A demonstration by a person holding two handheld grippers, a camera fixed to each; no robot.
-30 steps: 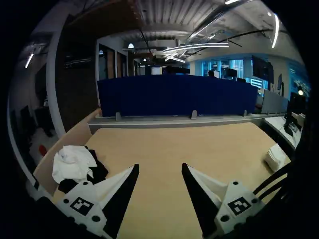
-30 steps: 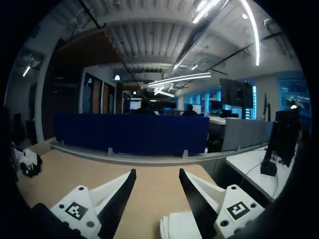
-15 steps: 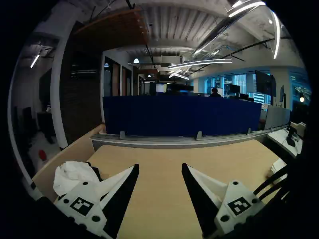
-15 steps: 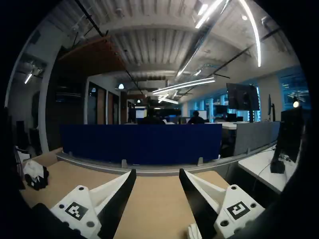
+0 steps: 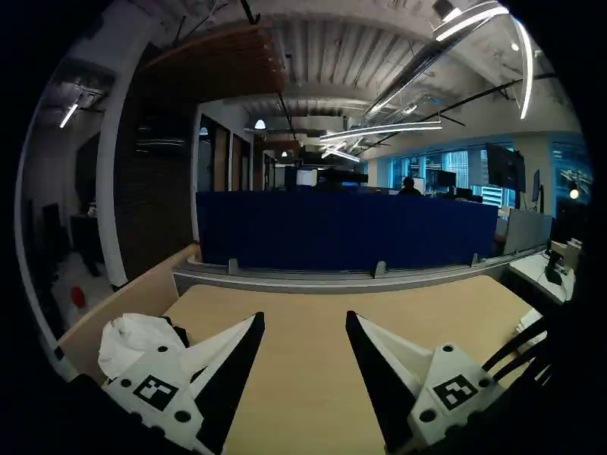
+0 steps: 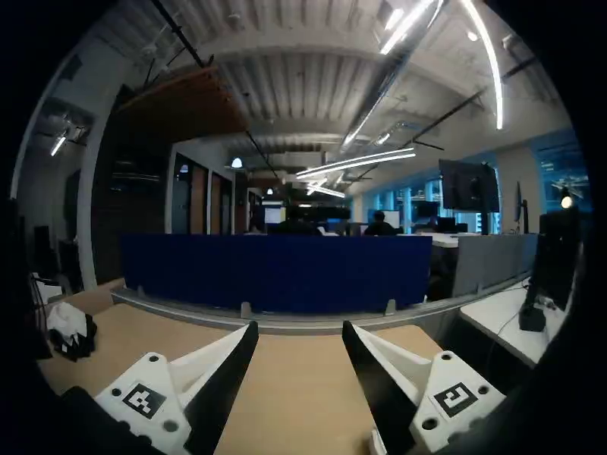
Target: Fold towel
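Left gripper (image 5: 302, 334) — fingers apart, empty, crumpled towel (image 5: 135, 338) beside

towel pile (image 5: 133, 337) wht+blk | table (image 5: 303, 303) tan | divider (image 5: 341, 227) navy

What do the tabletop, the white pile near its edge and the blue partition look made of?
Tabletop: seemingly light wood-look laminate, matte, even tan without glare. White pile: soft cloth, crumpled folds, probably towels. Blue partition: likely fabric-covered panel, flat and unreflective.
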